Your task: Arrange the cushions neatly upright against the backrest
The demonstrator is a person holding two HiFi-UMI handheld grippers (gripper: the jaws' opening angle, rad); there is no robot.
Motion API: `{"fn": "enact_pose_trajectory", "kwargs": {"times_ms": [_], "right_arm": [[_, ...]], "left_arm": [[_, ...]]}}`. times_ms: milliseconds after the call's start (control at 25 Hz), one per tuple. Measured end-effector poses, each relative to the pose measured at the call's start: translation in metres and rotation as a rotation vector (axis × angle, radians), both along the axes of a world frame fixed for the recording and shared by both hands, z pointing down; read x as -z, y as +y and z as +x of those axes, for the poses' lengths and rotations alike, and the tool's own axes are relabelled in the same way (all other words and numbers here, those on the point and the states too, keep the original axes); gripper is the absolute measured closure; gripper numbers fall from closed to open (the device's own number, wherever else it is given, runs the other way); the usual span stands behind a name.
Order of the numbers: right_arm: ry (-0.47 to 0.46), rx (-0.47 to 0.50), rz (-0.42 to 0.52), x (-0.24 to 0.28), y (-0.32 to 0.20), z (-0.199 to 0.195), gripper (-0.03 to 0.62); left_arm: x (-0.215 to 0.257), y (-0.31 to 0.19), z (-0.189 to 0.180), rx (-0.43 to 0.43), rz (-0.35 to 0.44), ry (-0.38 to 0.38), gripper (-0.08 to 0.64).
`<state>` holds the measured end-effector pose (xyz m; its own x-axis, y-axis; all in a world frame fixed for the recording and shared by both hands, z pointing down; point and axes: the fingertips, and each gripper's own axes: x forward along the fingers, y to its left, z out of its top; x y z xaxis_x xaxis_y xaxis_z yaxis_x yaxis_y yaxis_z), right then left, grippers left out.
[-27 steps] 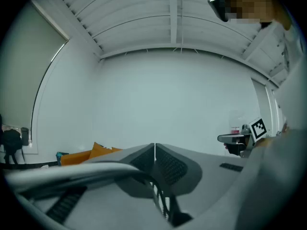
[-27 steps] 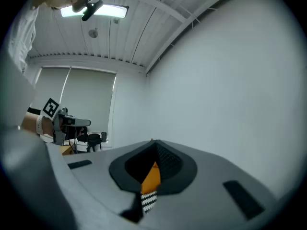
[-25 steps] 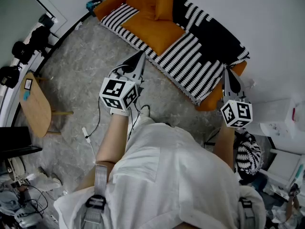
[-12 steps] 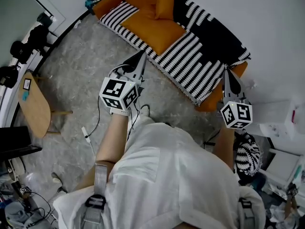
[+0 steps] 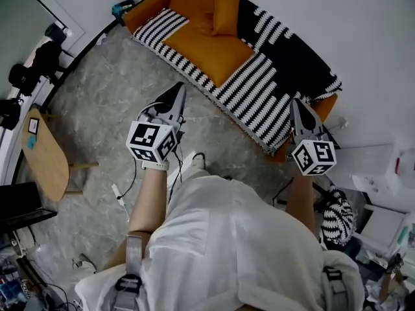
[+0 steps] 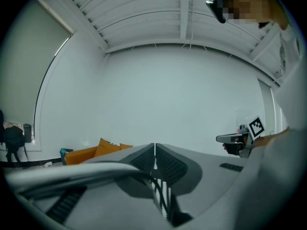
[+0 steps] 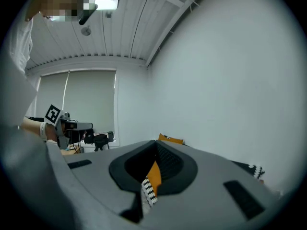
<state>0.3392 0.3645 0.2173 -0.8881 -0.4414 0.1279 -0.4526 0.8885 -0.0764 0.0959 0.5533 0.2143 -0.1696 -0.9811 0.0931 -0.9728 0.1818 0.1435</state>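
in the head view, a person in a white shirt [image 5: 227, 238] is standing on a grey floor [image 5: 104, 89] and is holding one tool in each hand. the left gripper [image 5: 179, 86] is pointing towards the front edge of the sofa [image 5: 207, 41], and its jaws are coming together to a point with nothing in them. the right gripper [image 5: 295, 102] is reaching over the near end of the sofa, also closed and empty. two orange cushions [image 5: 211, 2] are standing at the far end of the sofa, touching each other, well apart from both grippers. a black and white blanket [image 5: 266, 86] is covering much of the seat and backrest. a small wooden table [image 5: 45, 151] is standing at the left.

in the left gripper view, the jaws are pressing together with nothing between them. the orange cushions are showing low at the left, and the other gripper is showing at the right.

in the right gripper view, the jaws are meeting at the tip and are holding nothing. the orange seat and the striped blanket are showing below them.
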Motion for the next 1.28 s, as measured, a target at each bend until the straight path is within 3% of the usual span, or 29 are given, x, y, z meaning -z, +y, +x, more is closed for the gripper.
{"fn": "enact_pose_trajectory", "kwargs": {"times_ms": [320, 640, 1280], "right_arm": [[-0.008, 0.025, 0.029, 0.010, 0.004, -0.094, 0.551], [0.019, 0.011, 0.012, 0.002, -0.019, -0.142, 0.528], [0.055, 0.051, -0.003, -0.020, -0.189, -0.255, 0.482]], "left_arm": [[0.004, -0.008, -0.079, -0.031, 0.024, -0.018, 0.540], [-0.007, -0.049, -0.119, -0.099, 0.015, 0.005, 0.537], [-0.016, -0.225, -0.213, -0.159, 0.011, -0.012, 0.491]]}}
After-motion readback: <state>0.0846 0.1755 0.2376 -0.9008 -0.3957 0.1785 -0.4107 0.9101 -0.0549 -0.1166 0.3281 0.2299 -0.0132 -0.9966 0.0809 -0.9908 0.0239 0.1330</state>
